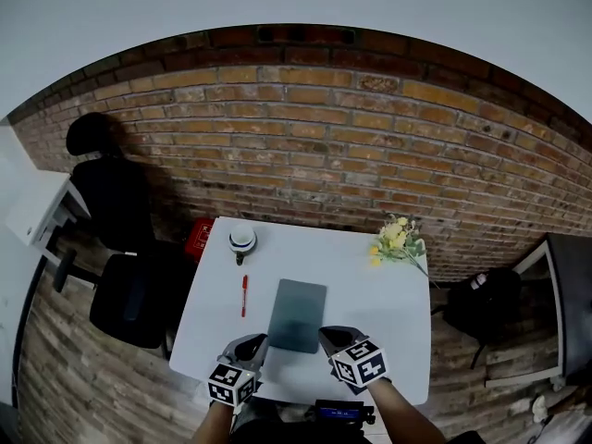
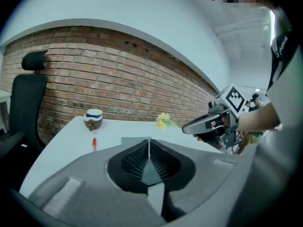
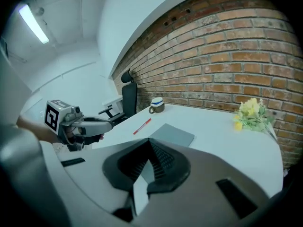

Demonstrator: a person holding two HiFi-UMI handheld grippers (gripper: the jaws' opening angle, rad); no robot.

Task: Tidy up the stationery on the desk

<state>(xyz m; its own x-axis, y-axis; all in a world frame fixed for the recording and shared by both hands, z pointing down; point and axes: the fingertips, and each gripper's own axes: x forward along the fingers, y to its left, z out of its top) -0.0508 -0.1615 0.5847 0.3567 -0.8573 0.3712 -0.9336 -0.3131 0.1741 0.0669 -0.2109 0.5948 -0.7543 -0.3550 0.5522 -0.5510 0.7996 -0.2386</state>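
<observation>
Two items on the white counter (image 1: 388,294): slim red pen (image 1: 244,295) near flat grey notebook (image 1: 298,315); left gripper (image 1: 252,342) and right gripper (image 1: 333,335) fingers (image 2: 135,159) together, empty.

no legible text or numbers, only square coded markers (image 1: 231,383) on left gripper (image 1: 252,340), right gripper (image 1: 333,334)

The head view looks steeply down from over the person onto the whole white tabletop (image 1: 388,294), with the brick wall (image 1: 305,128) beyond. Each gripper view sits low and close behind its own tongs, facing across the tabletop towards that wall. The left gripper view catches the right tongs (image 2: 189,127) at its right; the right gripper view catches the left tongs (image 3: 111,122) at its left. All three views share the red pen (image 1: 244,295), grey pad (image 1: 297,314), cup (image 1: 242,240) and flowers (image 1: 396,239).
</observation>
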